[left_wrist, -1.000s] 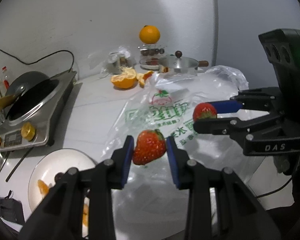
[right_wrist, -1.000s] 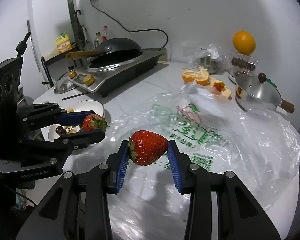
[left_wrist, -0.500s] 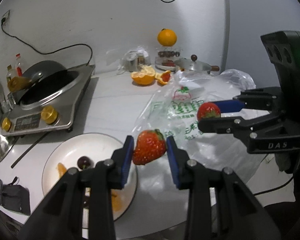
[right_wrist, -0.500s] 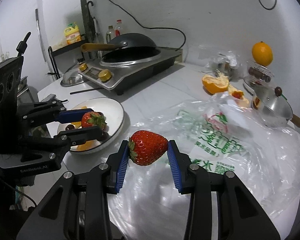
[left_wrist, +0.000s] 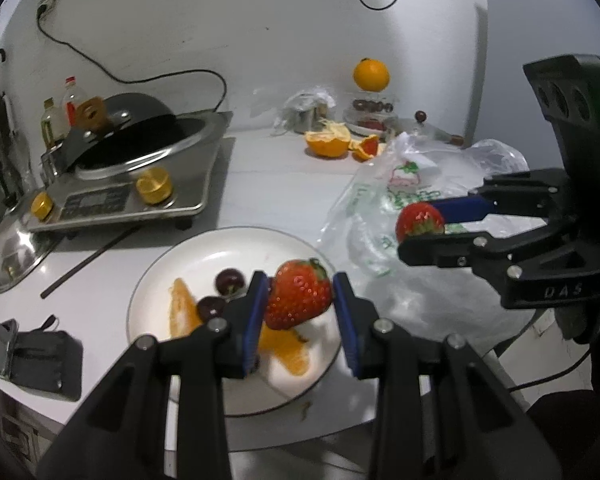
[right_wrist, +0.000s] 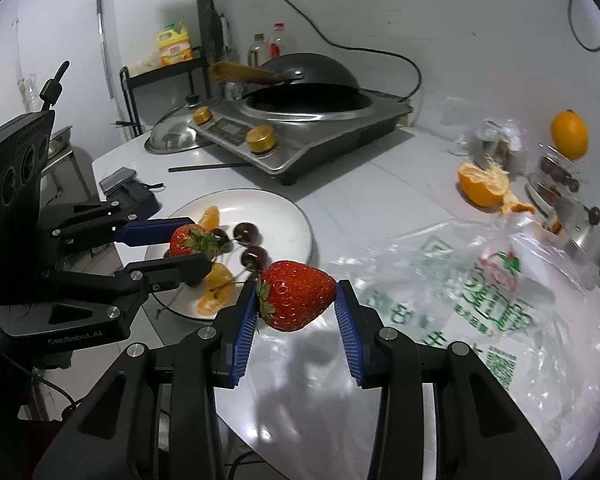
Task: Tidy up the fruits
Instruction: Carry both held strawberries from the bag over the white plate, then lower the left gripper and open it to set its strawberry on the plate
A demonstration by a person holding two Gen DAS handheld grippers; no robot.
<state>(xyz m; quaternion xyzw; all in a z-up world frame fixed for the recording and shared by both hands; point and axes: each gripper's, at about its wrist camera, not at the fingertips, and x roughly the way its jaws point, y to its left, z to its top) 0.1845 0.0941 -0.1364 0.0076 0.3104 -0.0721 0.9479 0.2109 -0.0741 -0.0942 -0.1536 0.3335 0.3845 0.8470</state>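
White table [left_wrist: 284,192] under your hands carries an induction cooker [left_wrist: 140,184] at the back left and a clear plastic bag [right_wrist: 480,300] to the right. Your left gripper [left_wrist: 300,300] has its jaws pinched on a strawberry [left_wrist: 298,294] above the white plate [left_wrist: 236,244], which holds cherries [left_wrist: 230,280] and orange segments [left_wrist: 180,308]. Your right gripper [right_wrist: 296,300] has its jaws clamped on a second strawberry [right_wrist: 296,294], held over the bag's edge just beside the plate
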